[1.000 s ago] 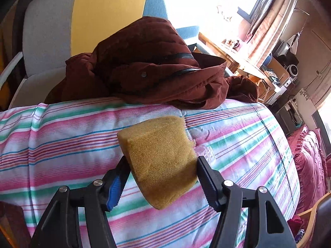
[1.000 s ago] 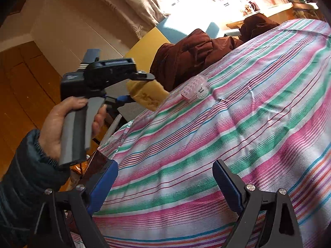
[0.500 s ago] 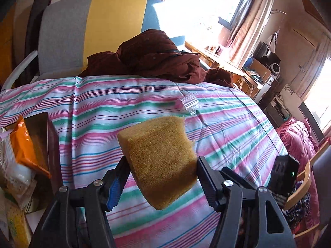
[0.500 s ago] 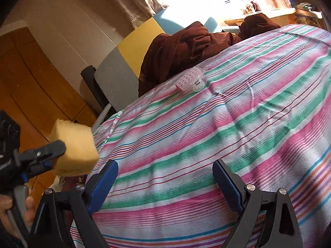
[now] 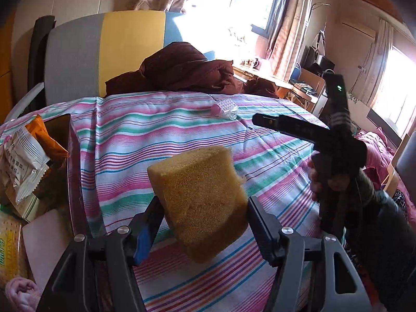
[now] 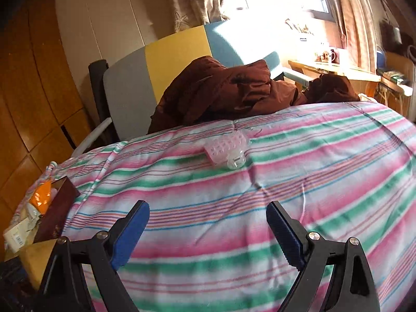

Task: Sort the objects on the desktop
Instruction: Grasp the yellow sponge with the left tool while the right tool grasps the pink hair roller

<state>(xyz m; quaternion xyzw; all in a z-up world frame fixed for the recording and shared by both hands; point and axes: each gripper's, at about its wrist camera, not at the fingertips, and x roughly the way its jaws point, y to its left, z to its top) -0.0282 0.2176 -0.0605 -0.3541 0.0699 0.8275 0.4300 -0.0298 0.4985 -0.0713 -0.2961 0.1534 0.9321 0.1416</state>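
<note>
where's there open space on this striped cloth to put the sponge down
Free: the broad striped cloth between the pink clear case and the open right gripper. Crowded: the left edge, where the dark box holds snack packets, and the far edge under the maroon jacket.

We held the left gripper (image 5: 202, 223) clamped on a load; right gripper (image 6: 208, 230) fingers spread, empty.

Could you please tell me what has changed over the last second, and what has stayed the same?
The left gripper has pulled back from the brown jacket, bringing the box of snack packets into its view at left. It keeps hold of the yellow sponge. The right gripper stays open, and the pink clip has not moved.
</note>
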